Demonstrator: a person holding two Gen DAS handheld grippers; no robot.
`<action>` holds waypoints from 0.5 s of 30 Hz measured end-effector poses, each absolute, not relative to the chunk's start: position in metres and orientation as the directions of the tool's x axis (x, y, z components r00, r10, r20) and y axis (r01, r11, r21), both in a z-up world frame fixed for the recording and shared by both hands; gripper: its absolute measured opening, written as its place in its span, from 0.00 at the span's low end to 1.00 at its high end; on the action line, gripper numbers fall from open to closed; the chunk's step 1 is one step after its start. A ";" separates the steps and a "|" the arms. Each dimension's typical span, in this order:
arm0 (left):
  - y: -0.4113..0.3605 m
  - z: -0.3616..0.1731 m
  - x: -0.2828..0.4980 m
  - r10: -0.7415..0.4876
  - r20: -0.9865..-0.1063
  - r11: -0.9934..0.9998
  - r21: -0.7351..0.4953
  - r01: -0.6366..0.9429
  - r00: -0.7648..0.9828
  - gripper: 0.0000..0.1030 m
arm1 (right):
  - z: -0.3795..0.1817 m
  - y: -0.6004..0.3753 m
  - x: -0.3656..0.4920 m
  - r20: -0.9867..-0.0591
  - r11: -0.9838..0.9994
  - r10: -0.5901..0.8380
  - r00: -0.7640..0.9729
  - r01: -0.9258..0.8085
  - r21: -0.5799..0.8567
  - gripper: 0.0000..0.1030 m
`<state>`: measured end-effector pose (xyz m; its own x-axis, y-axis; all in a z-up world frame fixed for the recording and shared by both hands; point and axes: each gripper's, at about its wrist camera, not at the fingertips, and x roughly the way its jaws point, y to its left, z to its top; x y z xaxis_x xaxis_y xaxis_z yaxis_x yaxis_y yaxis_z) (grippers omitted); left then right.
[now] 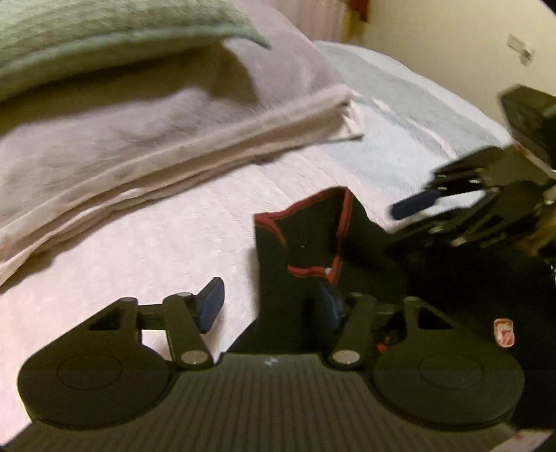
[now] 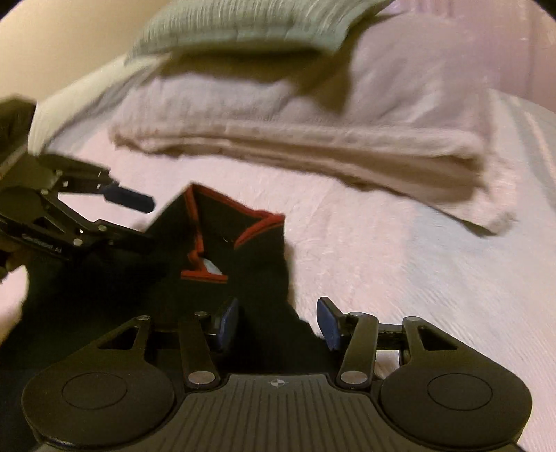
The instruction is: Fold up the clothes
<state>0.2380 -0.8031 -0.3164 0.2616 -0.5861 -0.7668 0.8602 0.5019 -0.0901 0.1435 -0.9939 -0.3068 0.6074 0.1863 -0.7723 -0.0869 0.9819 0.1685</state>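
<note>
A black shirt (image 1: pixel 305 250) with a red-trimmed collar (image 1: pixel 342 222) lies on the pink bed sheet (image 1: pixel 139 250). My left gripper (image 1: pixel 271 307) is open and straddles the shirt's left edge, with one blue pad over the sheet and the other over the black cloth. In the right wrist view the shirt (image 2: pixel 215 243) fills the lower left, and my right gripper (image 2: pixel 278 325) is open across its right edge. Each gripper shows in the other's view, blurred: the right gripper (image 1: pixel 406 222) at the far side of the collar, the left gripper (image 2: pixel 142 220) likewise.
A folded beige blanket (image 1: pixel 173 139) (image 2: pixel 312 146) lies across the bed behind the shirt, with a green towel (image 1: pixel 104 27) (image 2: pixel 243 24) on top. A pale blue towel (image 1: pixel 399 121) lies near the wall. A small red-and-white label (image 1: pixel 504 332) shows on the shirt.
</note>
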 end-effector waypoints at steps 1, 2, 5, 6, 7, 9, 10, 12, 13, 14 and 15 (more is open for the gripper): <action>-0.807 -0.322 0.241 -0.582 -0.779 0.491 -0.108 0.865 0.233 0.34 | -0.316 -0.993 0.152 -0.782 0.979 0.203 0.589 -0.104 0.175 0.46; -0.810 -0.329 0.242 -0.572 -0.793 0.485 -0.120 0.866 0.210 0.13 | -0.325 -0.994 0.157 -0.795 0.976 0.220 0.565 -0.116 0.187 0.43; -0.807 -0.330 0.241 -0.579 -0.786 0.485 -0.118 0.867 0.217 0.03 | -0.331 -0.989 0.157 -0.822 0.974 0.224 0.524 -0.111 0.196 0.07; -0.803 -0.325 0.244 -0.594 -0.771 0.492 -0.121 0.862 0.230 0.03 | -0.323 -0.991 0.153 -0.808 0.977 0.212 0.550 -0.099 0.189 0.06; -0.801 -0.319 0.249 -0.607 -0.755 0.503 -0.122 0.856 0.249 0.03 | -0.315 -0.993 0.153 -0.795 0.978 0.206 0.571 -0.085 0.193 0.06; -0.802 -0.312 0.262 -0.616 -0.740 0.515 -0.119 0.849 0.270 0.03 | -0.303 -1.002 0.161 -0.764 0.978 0.192 0.616 -0.054 0.202 0.06; -0.803 -0.313 0.267 -0.614 -0.740 0.522 -0.119 0.845 0.275 0.03 | -0.303 -1.005 0.168 -0.760 0.977 0.188 0.623 -0.041 0.208 0.06; -0.807 -0.322 0.275 -0.597 -0.758 0.537 -0.135 0.833 0.262 0.03 | -0.313 -1.002 0.175 -0.773 0.980 0.173 0.610 -0.030 0.195 0.06; -0.808 -0.329 0.276 -0.583 -0.771 0.544 -0.136 0.828 0.257 0.03 | -0.322 -1.000 0.176 -0.785 0.983 0.158 0.599 -0.022 0.181 0.07; -0.809 -0.335 0.275 -0.573 -0.779 0.551 -0.134 0.824 0.256 0.03 | -0.329 -0.998 0.175 -0.794 0.985 0.141 0.592 -0.005 0.171 0.07; -0.807 -0.338 0.274 -0.572 -0.778 0.559 -0.138 0.817 0.260 0.05 | -0.332 -0.998 0.170 -0.789 0.985 0.126 0.602 0.018 0.171 0.09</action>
<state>0.2739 -0.8066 -0.3376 0.2599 -0.5719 -0.7781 0.8175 0.5592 -0.1379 0.1705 -0.9978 -0.3324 0.6019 0.1257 -0.7886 0.0179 0.9852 0.1707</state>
